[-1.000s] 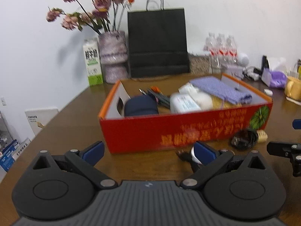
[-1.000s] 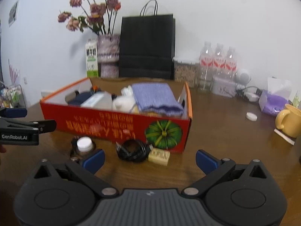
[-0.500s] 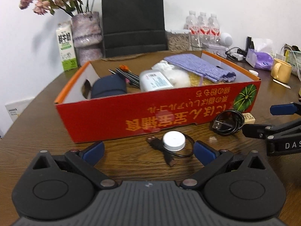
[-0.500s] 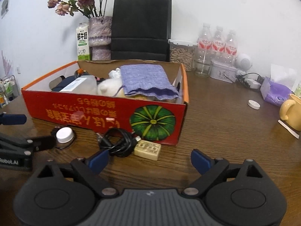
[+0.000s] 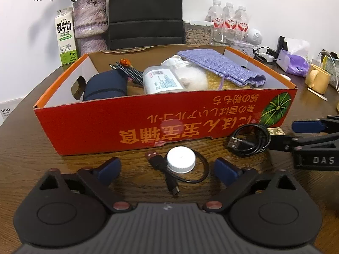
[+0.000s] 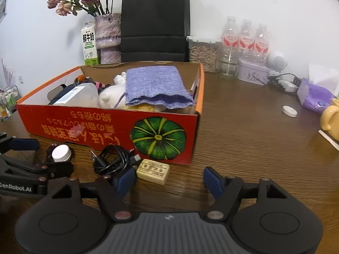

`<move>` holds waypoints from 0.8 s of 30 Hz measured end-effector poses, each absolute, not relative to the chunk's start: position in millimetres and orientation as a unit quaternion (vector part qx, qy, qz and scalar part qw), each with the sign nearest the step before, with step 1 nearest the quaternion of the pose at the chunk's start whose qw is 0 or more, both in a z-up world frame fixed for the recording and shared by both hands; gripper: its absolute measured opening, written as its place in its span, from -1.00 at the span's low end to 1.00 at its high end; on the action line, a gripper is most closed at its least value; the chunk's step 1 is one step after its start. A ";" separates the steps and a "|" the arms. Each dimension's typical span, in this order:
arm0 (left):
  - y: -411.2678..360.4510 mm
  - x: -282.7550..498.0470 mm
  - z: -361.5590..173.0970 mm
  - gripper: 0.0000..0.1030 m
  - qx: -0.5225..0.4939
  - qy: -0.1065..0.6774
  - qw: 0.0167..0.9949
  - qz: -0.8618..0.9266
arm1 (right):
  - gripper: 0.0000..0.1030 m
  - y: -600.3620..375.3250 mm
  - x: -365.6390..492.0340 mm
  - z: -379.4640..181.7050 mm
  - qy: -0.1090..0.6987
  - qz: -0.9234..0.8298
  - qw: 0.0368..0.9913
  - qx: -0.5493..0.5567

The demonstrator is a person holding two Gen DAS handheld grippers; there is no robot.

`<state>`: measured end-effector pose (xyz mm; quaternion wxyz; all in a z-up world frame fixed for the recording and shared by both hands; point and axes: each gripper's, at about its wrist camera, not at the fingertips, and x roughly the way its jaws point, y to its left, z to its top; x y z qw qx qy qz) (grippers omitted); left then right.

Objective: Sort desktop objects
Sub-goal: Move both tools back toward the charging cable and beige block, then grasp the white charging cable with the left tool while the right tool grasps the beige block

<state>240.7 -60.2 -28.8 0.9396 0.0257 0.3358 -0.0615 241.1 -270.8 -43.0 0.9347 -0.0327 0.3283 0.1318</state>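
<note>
Flanking one white cap [image 5: 180,162] and one thin black cable [image 5: 169,176] at lower centre of the left wrist view, the left gripper [image 5: 167,169] had its fingers released and just narrowing, touching neither. Right of them lay one coiled cable [image 6: 112,162] and one cream block [image 6: 153,171], before one red box [image 6: 106,127] on the worktop [image 6: 254,144]. The right gripper [image 6: 169,180] had its fingers just closing, unclenched, the block between them.

A box [image 5: 135,124] stood on the table [image 6: 254,139], holding a cloth pouch [image 6: 154,86] and a bottle [image 5: 161,80]. Before it lay a cap [image 5: 180,162] on a thin cable [image 5: 163,169], with a coiled cable [image 6: 113,159] and a small block [image 6: 153,171] to its right. Behind the box stood a bag [image 6: 154,21], a vase [image 6: 107,36] and a carton [image 6: 90,42].
</note>
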 end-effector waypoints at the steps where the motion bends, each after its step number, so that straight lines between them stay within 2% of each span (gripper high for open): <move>1: -60.6 240.1 -28.3 0.75 0.025 0.334 0.940 -0.062 | 0.27 -270.0 242.0 -43.3 0.330 0.136 0.934 -0.031; 3: -60.4 238.8 -27.0 0.62 0.022 0.332 0.941 -0.061 | -0.01 -268.0 242.6 -43.0 0.329 0.140 0.933 -0.030; 4: -60.4 238.4 -26.3 0.51 0.019 0.330 0.942 -0.061 | -0.07 -267.6 242.6 -42.7 0.329 0.142 0.933 -0.029; 6: -59.8 237.1 -24.5 0.29 0.014 0.327 0.943 -0.063 | -0.36 -267.7 241.4 -42.0 0.327 0.148 0.933 -0.024; 7: -60.0 236.6 -24.2 0.13 0.015 0.326 0.943 -0.063 | -0.36 -268.0 240.9 -41.9 0.327 0.148 0.933 -0.023; 10: -59.7 234.9 -23.2 -0.01 0.013 0.324 0.943 -0.066 | -0.36 -268.0 238.3 -42.4 0.324 0.149 0.934 -0.022; 21: -56.3 224.0 -17.3 -0.06 0.011 0.309 0.948 -0.070 | -0.36 -271.9 228.2 -37.0 0.309 0.146 0.940 -0.012; 24: -55.2 220.2 -13.3 -0.13 0.012 0.302 0.950 -0.074 | -0.36 -272.1 224.3 -34.1 0.305 0.146 0.941 -0.011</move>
